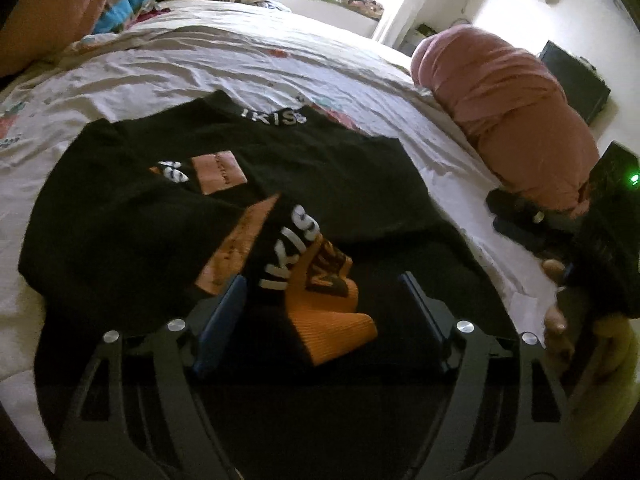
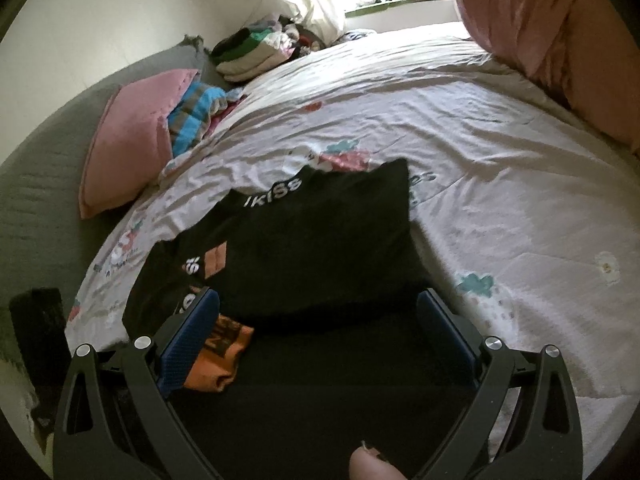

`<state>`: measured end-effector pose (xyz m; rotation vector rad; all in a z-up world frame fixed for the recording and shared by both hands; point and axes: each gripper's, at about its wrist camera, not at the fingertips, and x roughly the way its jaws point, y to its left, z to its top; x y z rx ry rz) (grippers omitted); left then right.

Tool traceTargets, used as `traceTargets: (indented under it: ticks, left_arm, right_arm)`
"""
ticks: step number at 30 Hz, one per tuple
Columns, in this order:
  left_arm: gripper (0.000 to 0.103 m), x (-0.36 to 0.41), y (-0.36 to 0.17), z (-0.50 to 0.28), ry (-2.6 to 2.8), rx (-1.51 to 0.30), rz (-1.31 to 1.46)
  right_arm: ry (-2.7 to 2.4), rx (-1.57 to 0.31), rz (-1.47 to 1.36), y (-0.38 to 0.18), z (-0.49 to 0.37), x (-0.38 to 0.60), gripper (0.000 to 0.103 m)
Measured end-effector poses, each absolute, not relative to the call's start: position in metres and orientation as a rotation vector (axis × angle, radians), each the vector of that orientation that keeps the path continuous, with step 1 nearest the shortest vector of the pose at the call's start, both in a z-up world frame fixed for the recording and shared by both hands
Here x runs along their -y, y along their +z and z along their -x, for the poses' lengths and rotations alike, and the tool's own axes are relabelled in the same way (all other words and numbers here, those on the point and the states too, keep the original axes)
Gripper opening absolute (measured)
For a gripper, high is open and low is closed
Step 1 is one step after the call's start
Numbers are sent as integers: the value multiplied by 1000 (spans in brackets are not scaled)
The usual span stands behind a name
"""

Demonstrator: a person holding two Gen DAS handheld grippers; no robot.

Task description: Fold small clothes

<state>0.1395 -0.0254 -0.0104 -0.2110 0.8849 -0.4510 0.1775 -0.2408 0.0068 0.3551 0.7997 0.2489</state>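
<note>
jaws of the left gripper (image 1: pixel 324 320) stand wide apart, with the blue pads at both sides. between them lies an orange ribbed cuff (image 1: pixel 332 324) of the black garment (image 1: pixel 280 184); no pad presses on it, the left pad is just beside the sleeve and the right pad is clear of it. at 12 o'clock from this gripper the sleeve goes up with white letters "ikis" on it, and a pink-brown patch (image 1: pixel 222 174) sits at 11 o'clock.

the right gripper (image 2: pixel 320 332) also has its jaws apart. between them is only flat black cloth of the same garment, and the pads do not squeeze it. the orange cuff shows behind the left pad, at 8 o'clock from the gap. a fingertip (image 2: pixel 370 464) of the person is seen at 6 o'clock, at the bottom edge of this view.

the garment lies spread on the white bed cover (image 2: pixel 500 184) with small printed flowers. in the right wrist view a pink pillow (image 2: pixel 132 140) rests at 10 o'clock, and a pile of folded clothes (image 2: pixel 256 52) is at 11 o'clock, further back. a rolled pink blanket (image 1: pixel 500 112) lies at 2 o'clock in the left wrist view, near the window.
</note>
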Motion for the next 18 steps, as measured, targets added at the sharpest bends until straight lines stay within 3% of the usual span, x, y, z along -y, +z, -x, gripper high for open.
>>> traceTargets:
  ticks: [8, 10, 12, 16, 18]
  left_arm:
    - [88, -24, 8, -145, -238, -798, 213]
    - [88, -41, 10, -147, -173, -780, 220]
    - [89, -58, 11, -146, -128, -763, 243]
    - [89, -83, 12, -143, -84, -737, 297]
    - [89, -93, 14, -139, -81, -714, 325]
  right_arm:
    - [374, -907, -330, -14, -183, 191, 98]
    - [409, -946, -325, -23, -186, 174, 96]
    - [446, -976, -307, -32, -189, 157, 77]
    - [470, -1019, -295, -48, -198, 133, 63]
    - [466, -1014, -287, -53, -200, 128, 50]
